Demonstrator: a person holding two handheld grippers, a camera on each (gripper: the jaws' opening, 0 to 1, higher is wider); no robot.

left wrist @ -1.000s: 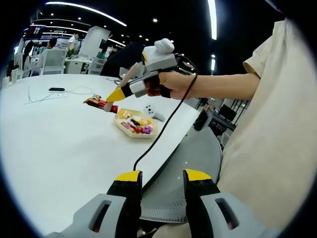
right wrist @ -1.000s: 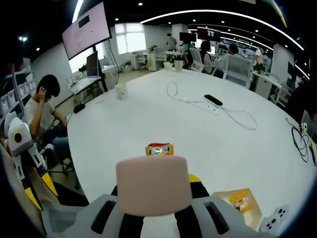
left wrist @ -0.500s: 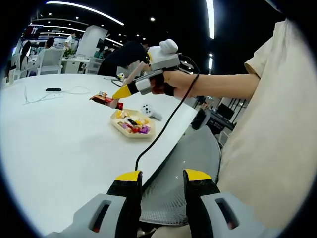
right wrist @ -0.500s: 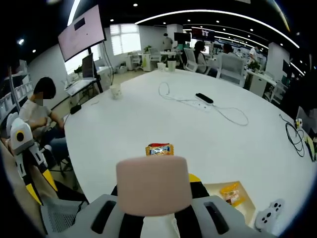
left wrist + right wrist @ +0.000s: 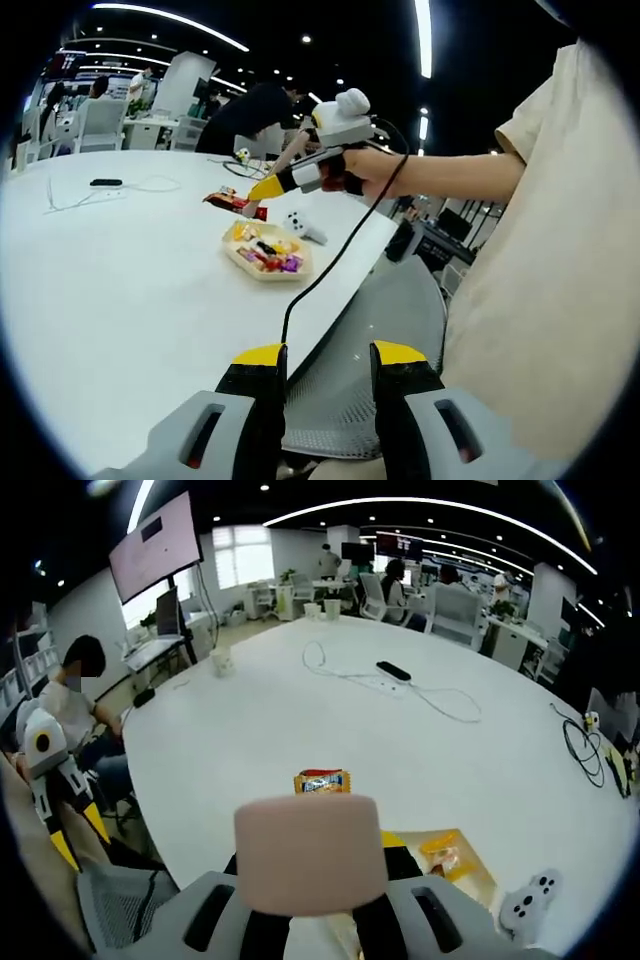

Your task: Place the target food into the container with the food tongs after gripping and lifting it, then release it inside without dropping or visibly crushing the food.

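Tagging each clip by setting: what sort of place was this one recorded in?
Most likely an open-plan office. A large white table holds a power strip with trailing cable, office chairs stand at desks behind, and a big wall screen hangs under strip ceiling lights.

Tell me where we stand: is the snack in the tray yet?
Gripping and lifting look done: the tongs on the right claw hold the red snack packet off the table. In hand: carrying it, beside the tray, not above it. Left: lowering and releasing inside. The left claw sits open and idle.
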